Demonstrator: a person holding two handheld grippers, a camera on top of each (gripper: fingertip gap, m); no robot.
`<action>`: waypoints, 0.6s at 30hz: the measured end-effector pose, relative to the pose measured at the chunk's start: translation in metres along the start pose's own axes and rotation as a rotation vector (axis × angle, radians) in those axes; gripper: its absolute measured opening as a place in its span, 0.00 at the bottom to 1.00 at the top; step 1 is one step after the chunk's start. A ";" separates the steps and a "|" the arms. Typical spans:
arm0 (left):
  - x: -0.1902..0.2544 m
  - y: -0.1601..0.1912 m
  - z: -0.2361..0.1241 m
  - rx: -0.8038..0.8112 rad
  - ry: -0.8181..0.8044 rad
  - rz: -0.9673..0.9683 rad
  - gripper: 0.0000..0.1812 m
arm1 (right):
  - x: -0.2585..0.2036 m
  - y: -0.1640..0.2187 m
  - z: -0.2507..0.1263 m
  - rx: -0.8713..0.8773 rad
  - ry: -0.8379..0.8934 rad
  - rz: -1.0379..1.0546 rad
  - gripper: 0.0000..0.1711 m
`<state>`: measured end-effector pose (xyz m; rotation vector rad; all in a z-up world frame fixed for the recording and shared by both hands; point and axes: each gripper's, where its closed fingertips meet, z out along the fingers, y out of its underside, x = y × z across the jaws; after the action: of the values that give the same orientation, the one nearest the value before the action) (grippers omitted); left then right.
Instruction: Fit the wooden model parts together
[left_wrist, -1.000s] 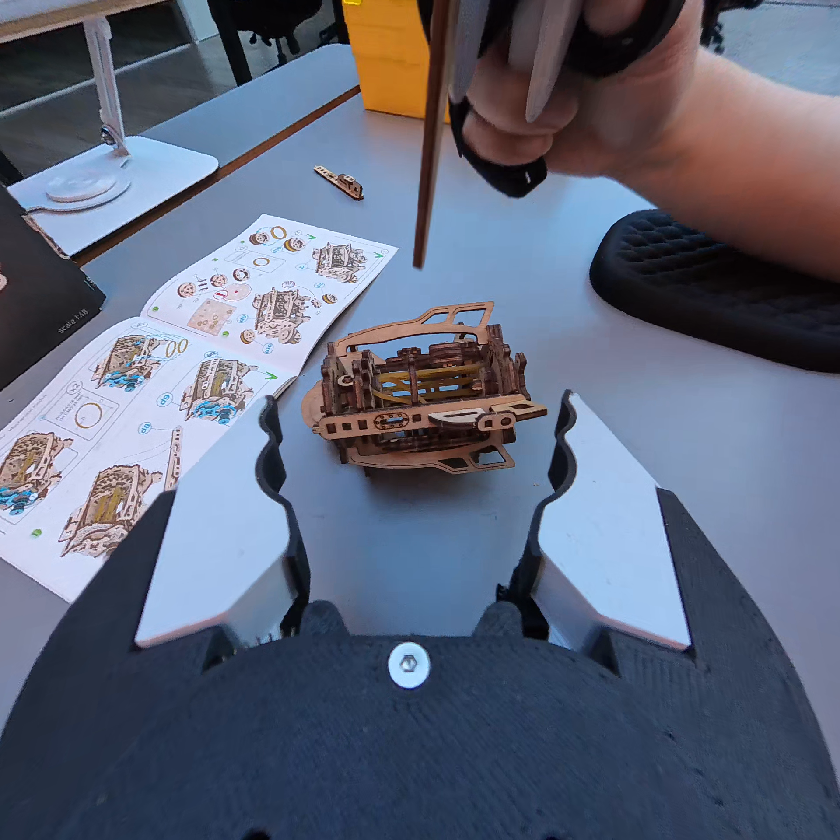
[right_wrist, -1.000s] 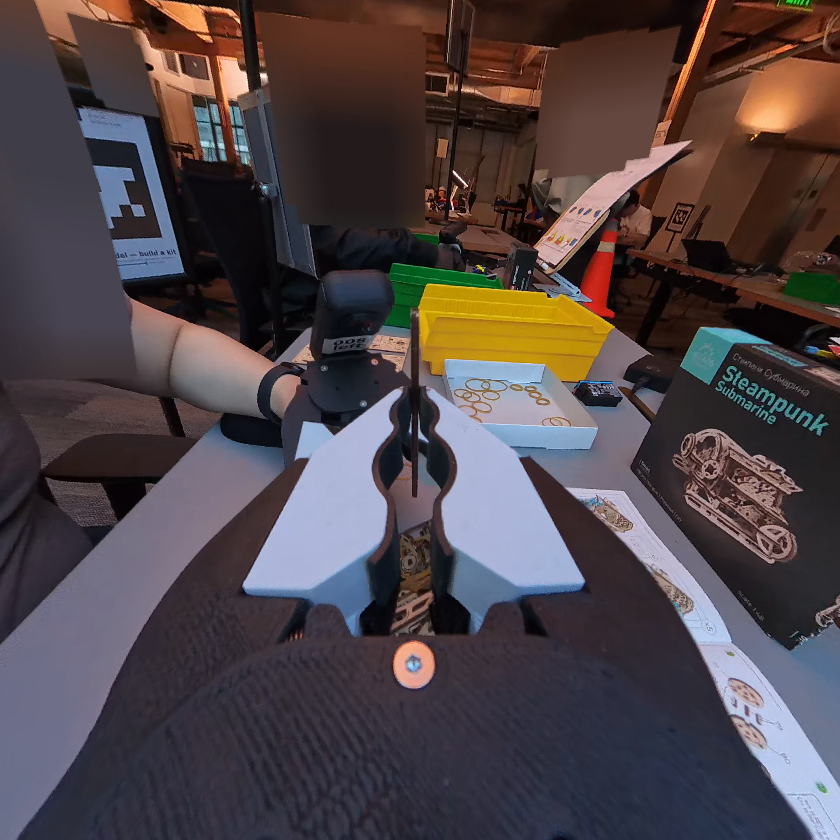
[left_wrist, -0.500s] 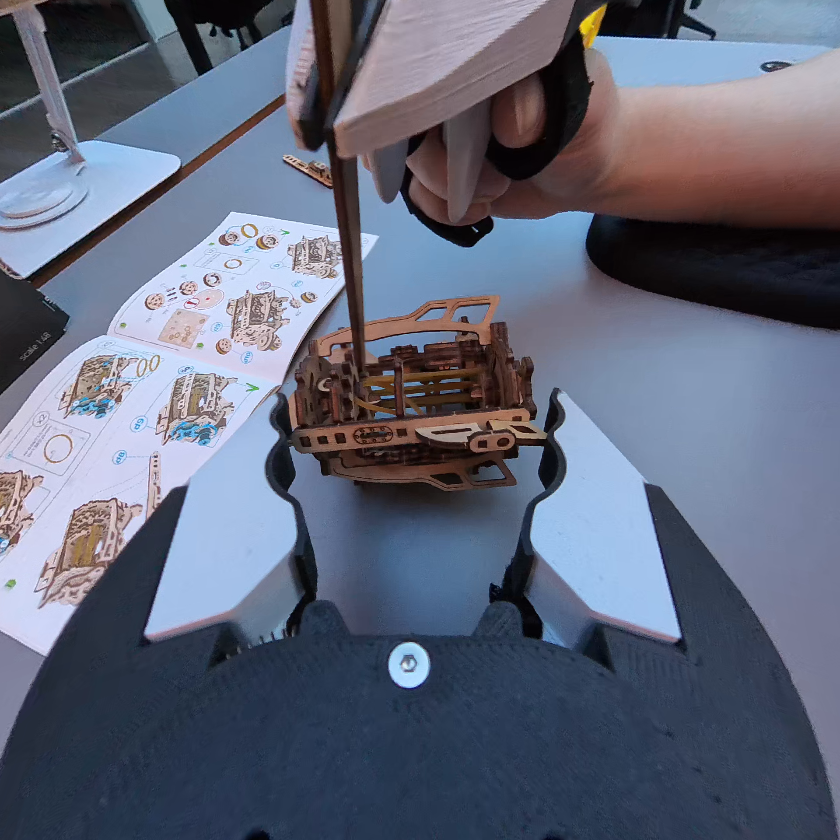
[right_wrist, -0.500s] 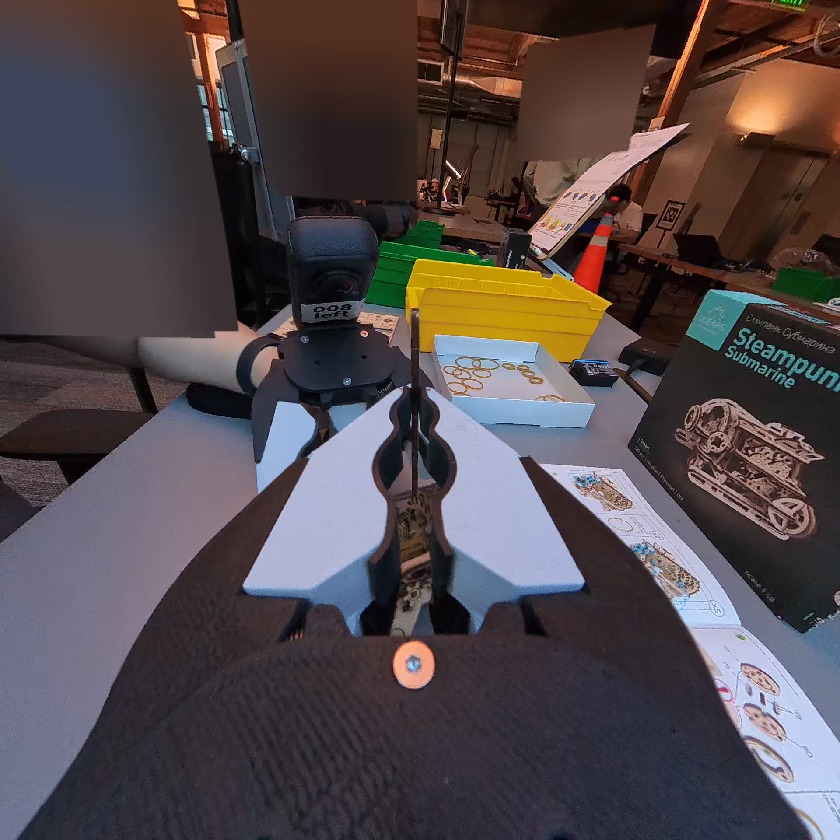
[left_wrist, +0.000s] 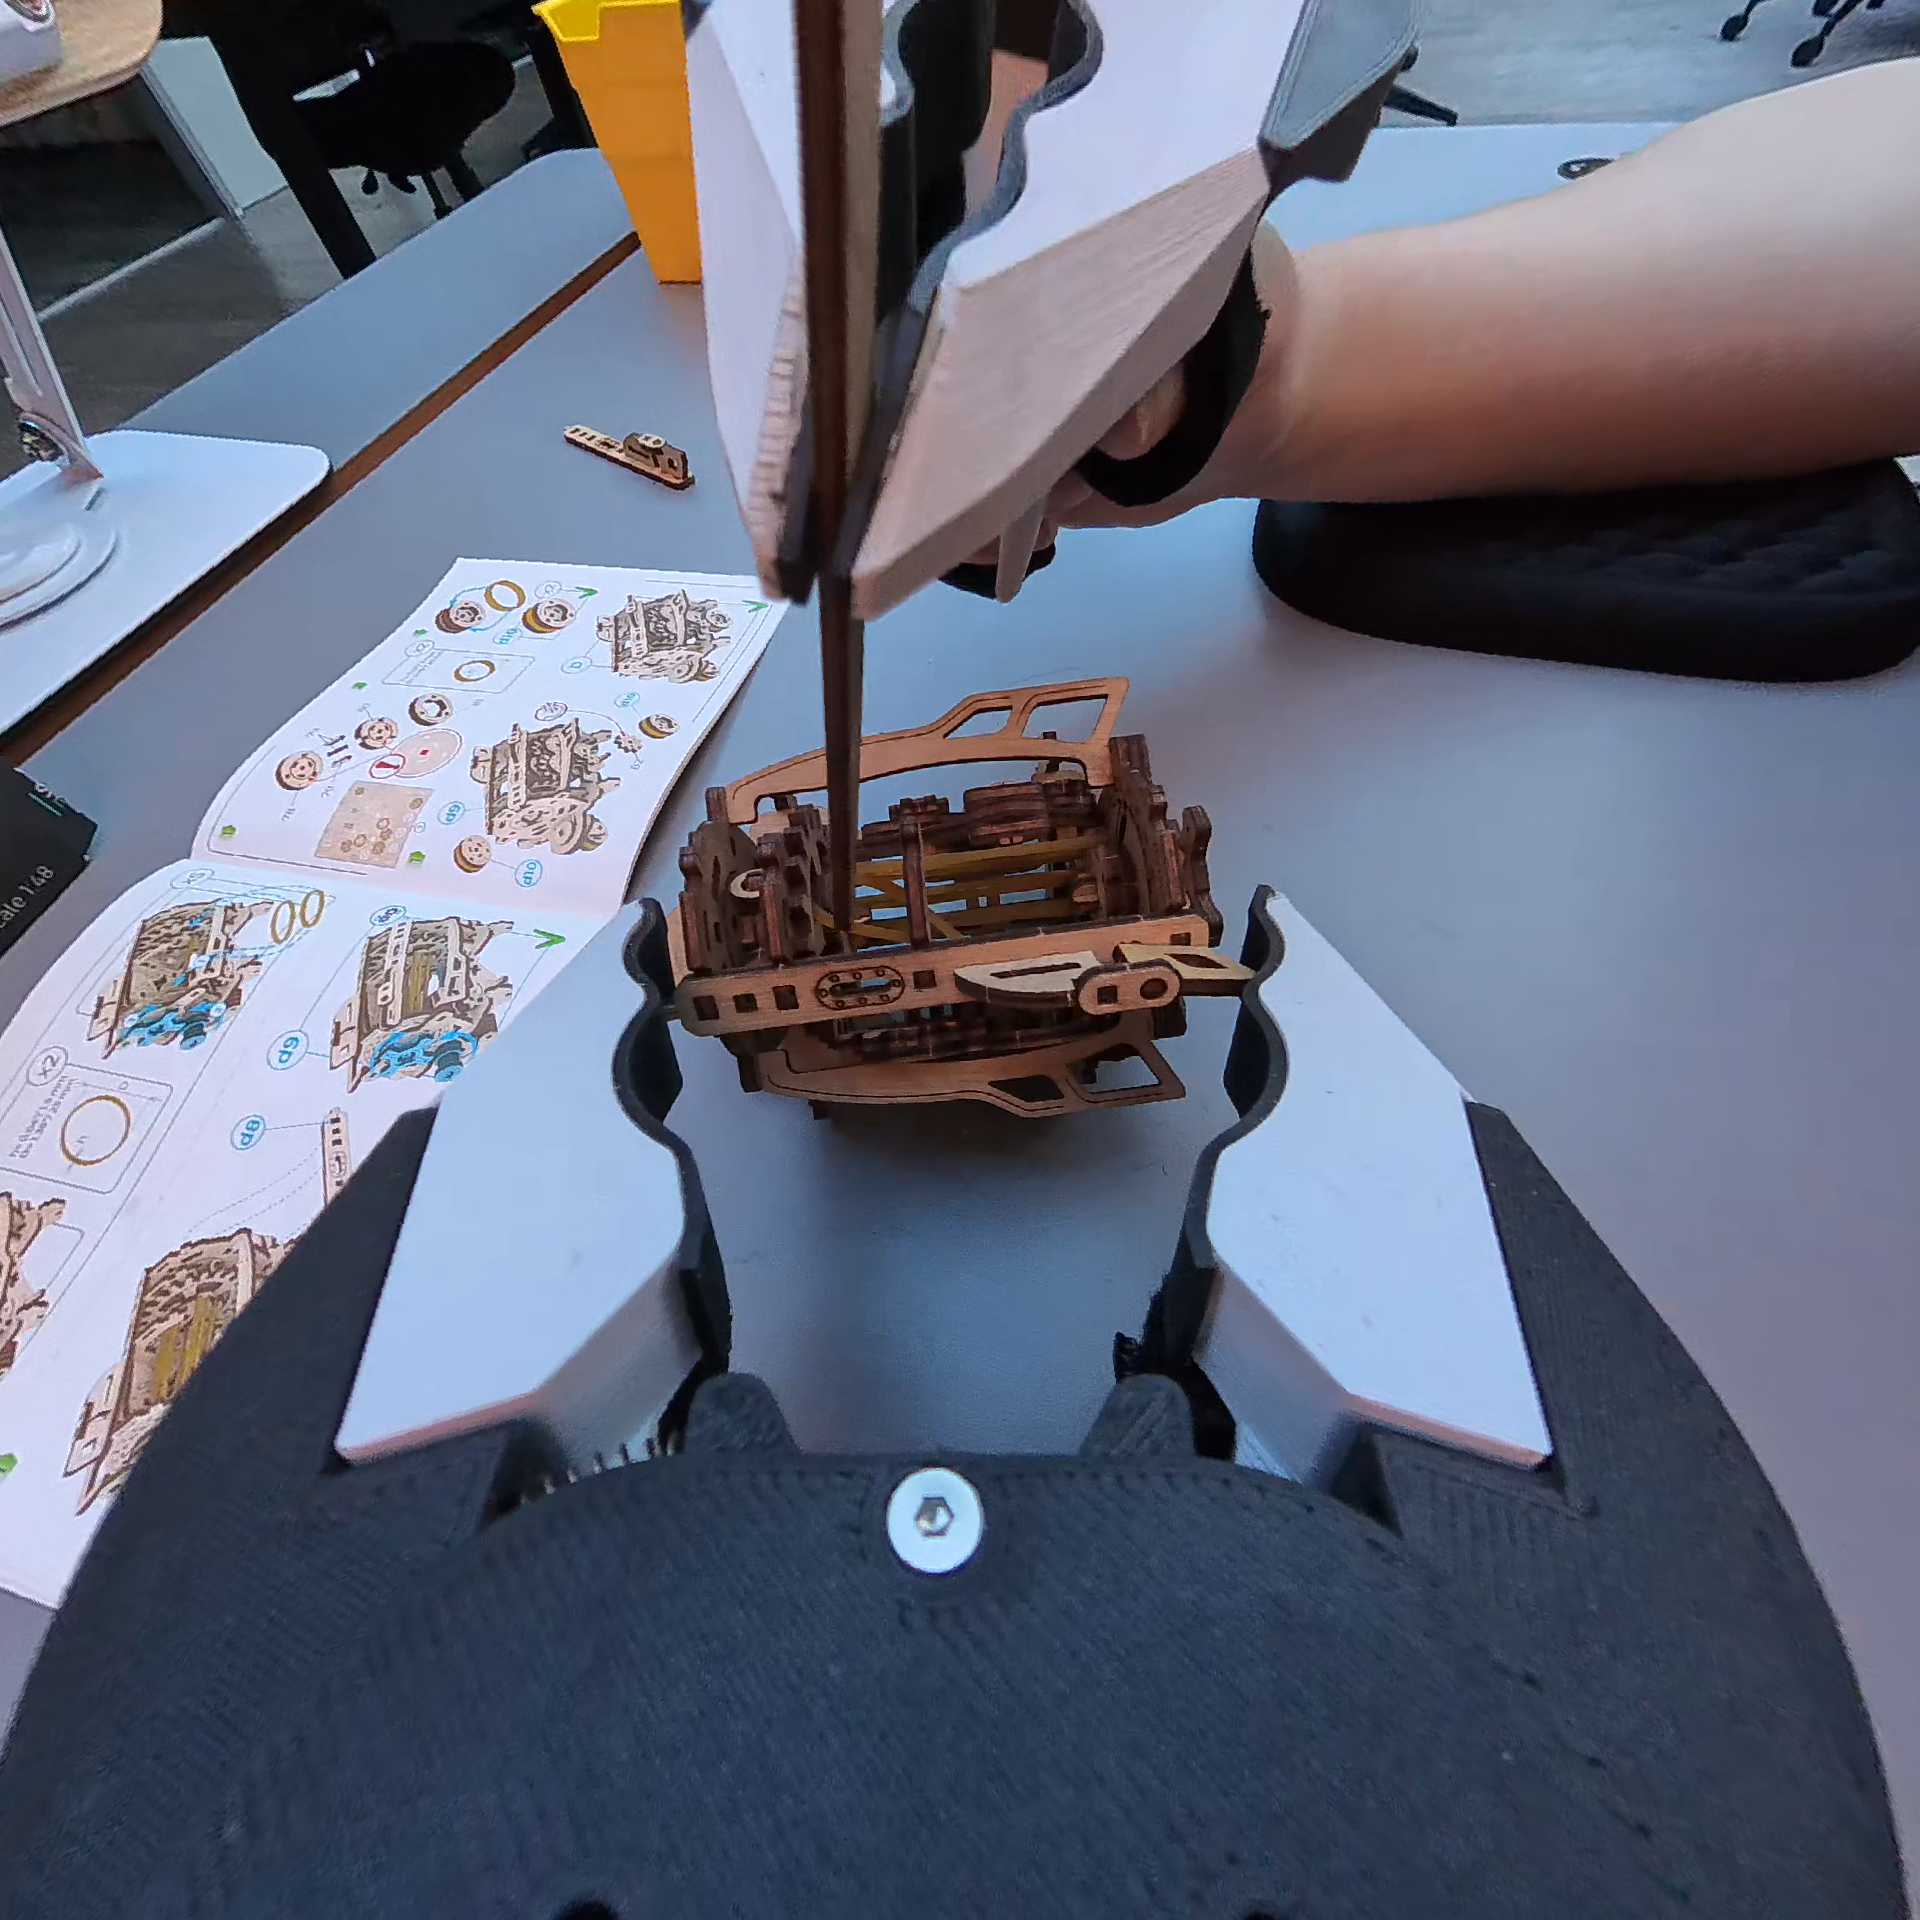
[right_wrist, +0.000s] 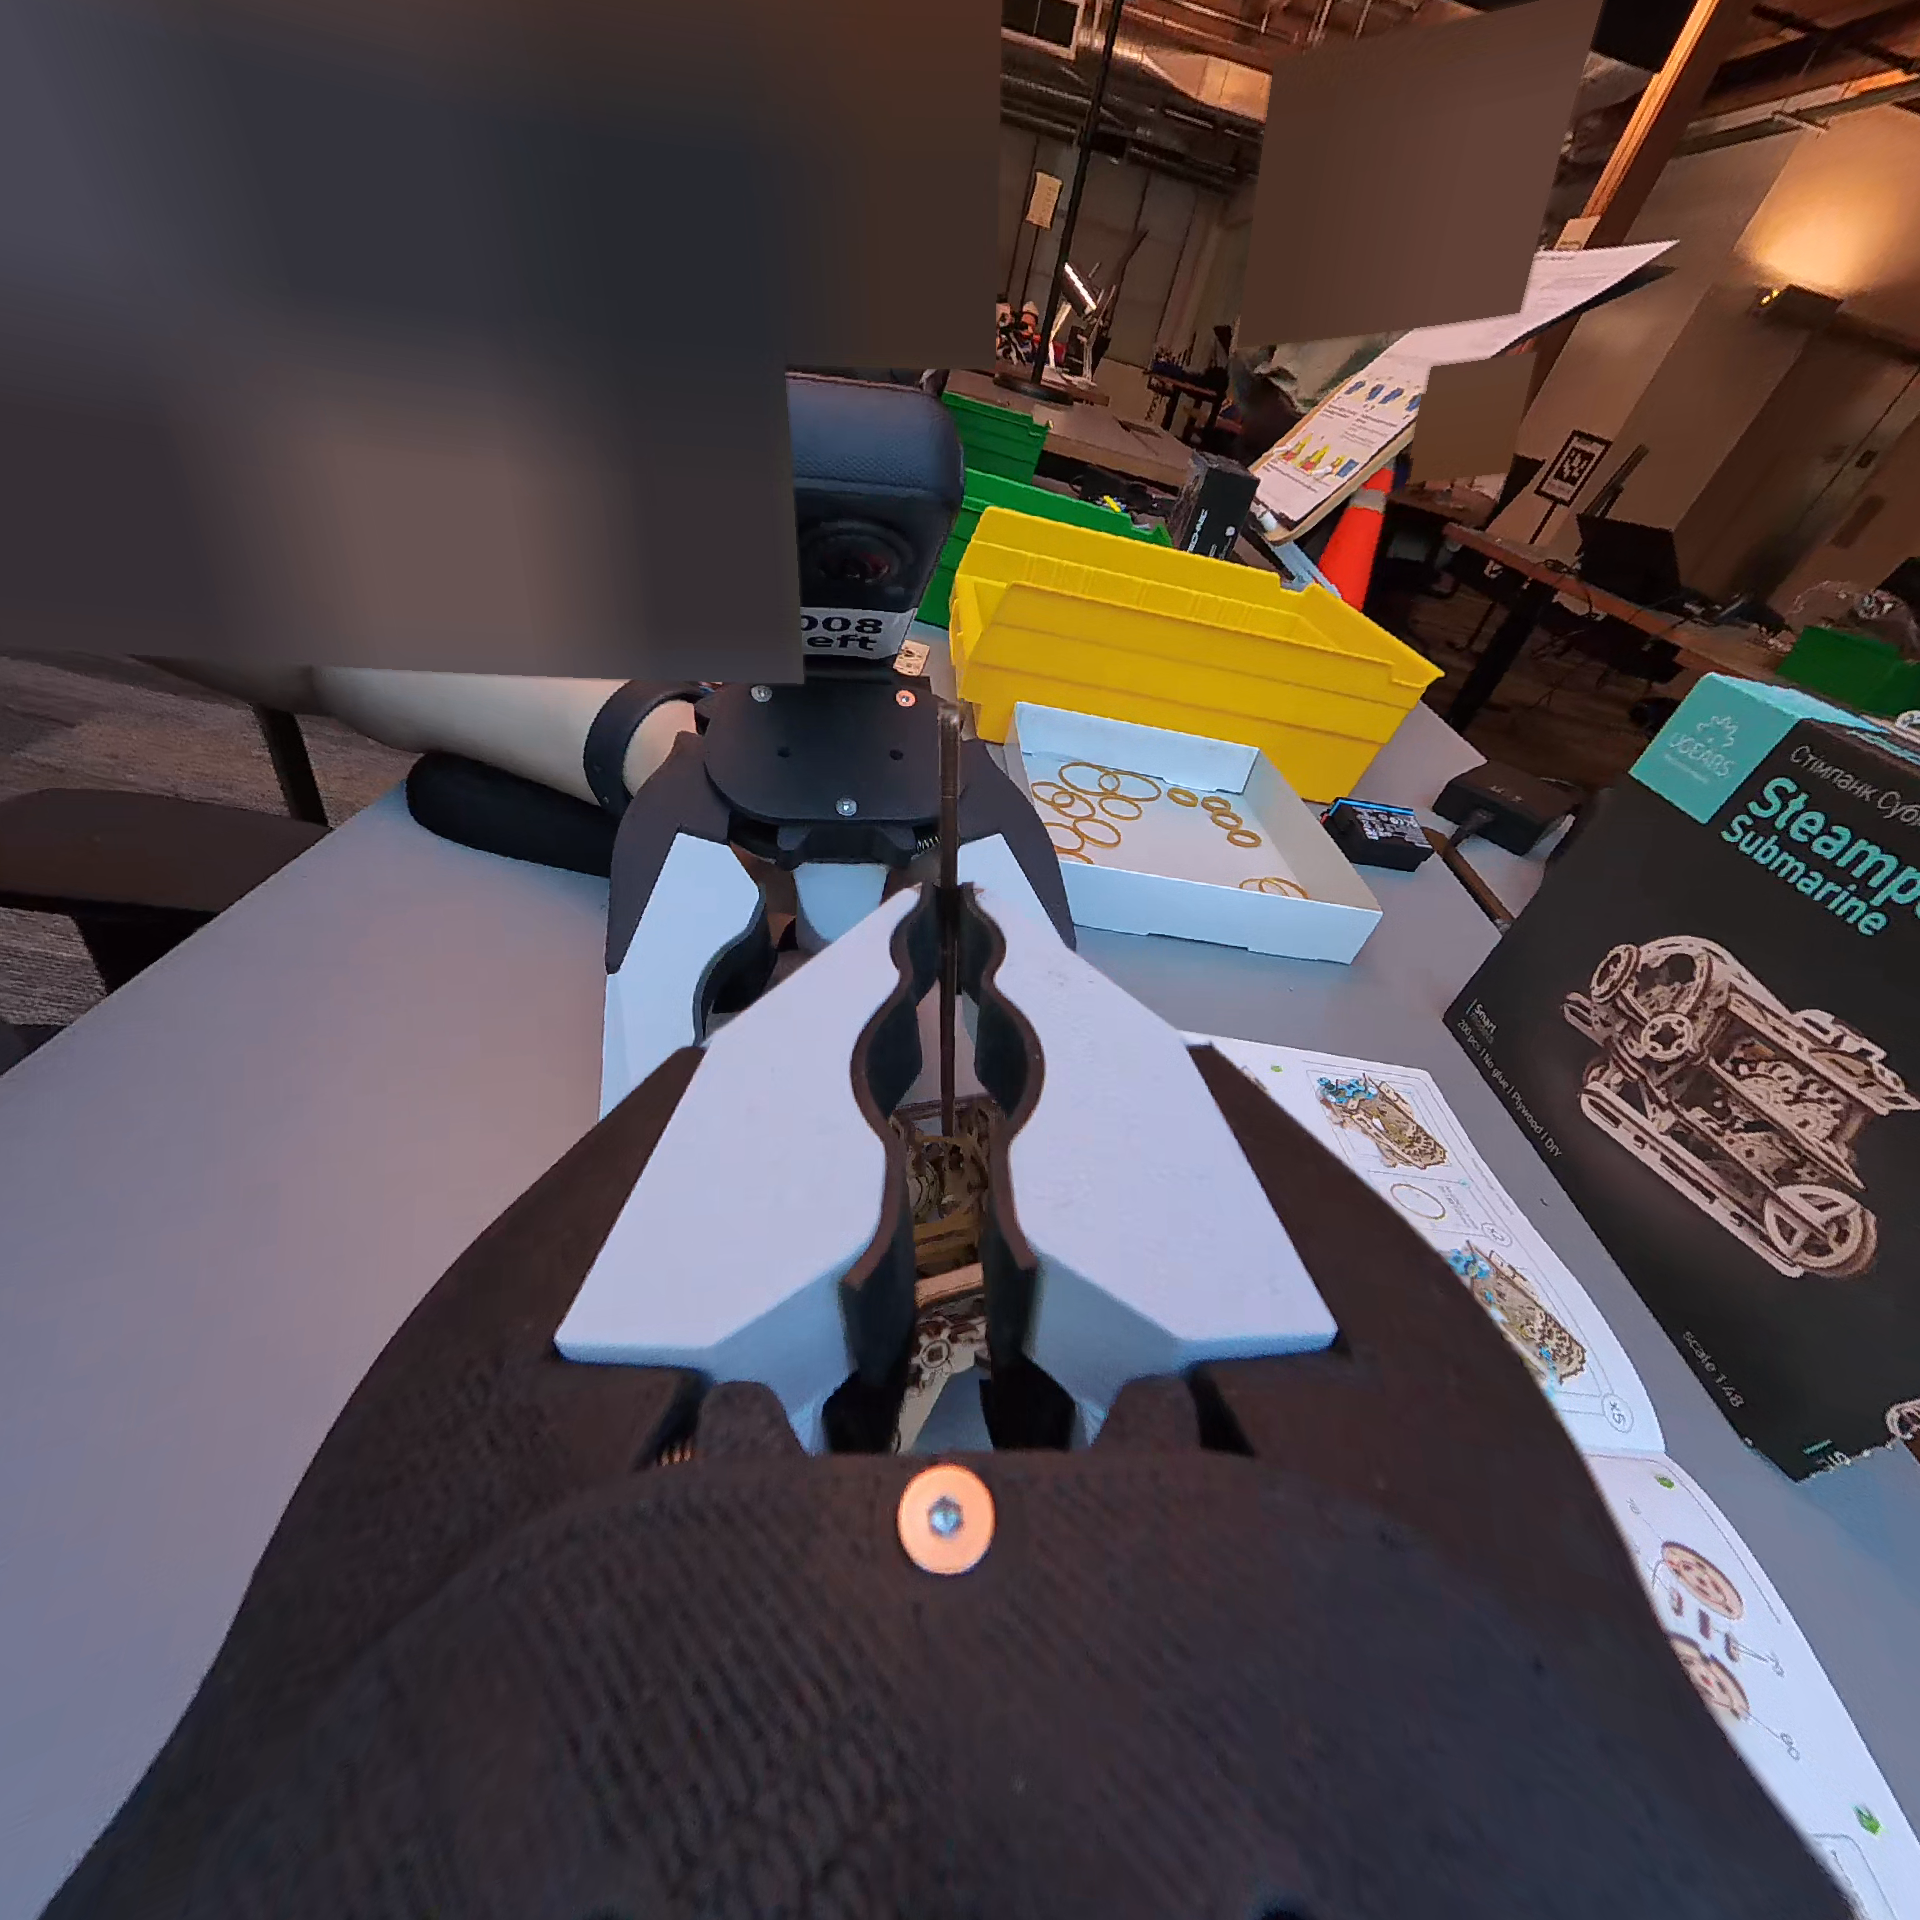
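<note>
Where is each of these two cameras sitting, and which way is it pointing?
Left wrist view: sits on the left hand-held gripper, looking down along its open fingers at the wooden model on the grey table; the person's forearm shows.
Right wrist view: sits on the right hand-held gripper, looking along its closed fingers, which pinch a thin wooden part, across the table at the other gripper.
Both views share the model, the thin part, the instruction booklet and both grippers.
</note>
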<state>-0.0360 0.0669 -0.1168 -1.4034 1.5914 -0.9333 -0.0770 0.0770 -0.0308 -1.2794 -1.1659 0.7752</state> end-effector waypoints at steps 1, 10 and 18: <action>0.000 0.000 0.000 0.002 -0.001 0.003 0.59 | 0.000 0.000 0.000 -0.001 0.003 -0.002 0.00; 0.000 -0.001 0.001 0.009 -0.008 0.008 0.59 | 0.001 0.006 0.000 -0.043 0.019 -0.026 0.00; 0.000 0.000 0.000 0.007 -0.009 0.006 0.59 | -0.001 0.000 0.000 -0.038 0.033 -0.068 0.00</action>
<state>-0.0353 0.0672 -0.1166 -1.3959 1.5830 -0.9269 -0.0768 0.0761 -0.0312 -1.2723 -1.1967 0.6826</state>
